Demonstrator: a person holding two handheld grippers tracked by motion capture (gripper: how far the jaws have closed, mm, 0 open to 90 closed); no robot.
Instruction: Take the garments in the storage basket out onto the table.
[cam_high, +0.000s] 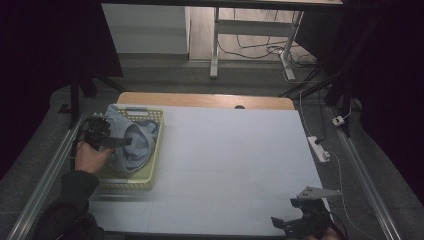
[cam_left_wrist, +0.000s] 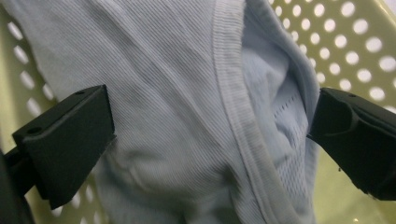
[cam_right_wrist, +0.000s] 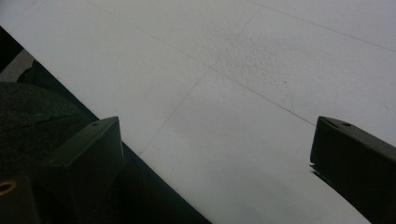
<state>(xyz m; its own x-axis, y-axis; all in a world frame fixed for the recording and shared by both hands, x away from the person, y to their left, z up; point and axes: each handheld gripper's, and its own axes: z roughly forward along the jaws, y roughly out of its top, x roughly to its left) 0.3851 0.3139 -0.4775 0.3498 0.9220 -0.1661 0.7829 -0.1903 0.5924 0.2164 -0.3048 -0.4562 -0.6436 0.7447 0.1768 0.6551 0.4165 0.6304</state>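
1. Left gripper (cam_left_wrist: 210, 135): its jaws stood wide apart, one on either side of a bunched fold of the pale blue garment (cam_left_wrist: 187, 102). Whether the pads already touched the cloth could not be told, and nothing was clamped yet. A ribbed hem ran down between the jaws.
2. In the high view the same left gripper (cam_high: 131, 142) reached over the near-left rim of the yellow basket (cam_high: 155, 116), with the person's left hand (cam_high: 91, 157) behind it.
3. Pale blue garment (cam_high: 134, 142): it lay crumpled inside the basket, heaped against the left wall and filling most of the interior. The perforated basket wall (cam_left_wrist: 345, 42) showed behind the cloth.
4. The basket sat at the left edge of the desk (cam_high: 225, 150), towards the far-left corner.
5. Right gripper (cam_right_wrist: 215, 158): its jaws were open wide and empty, hovering over the bare white surface at the near edge of the desk (cam_right_wrist: 261, 60).
6. In the high view the right gripper (cam_high: 282, 225) stood at the near-right corner, well apart from the basket.
7. Step in hand, as judged: taking hold of the garment to lift it out of the basket.
8. Next move, as judged: closing the left jaws on the fold, hem included, then raising it clear of the rim.
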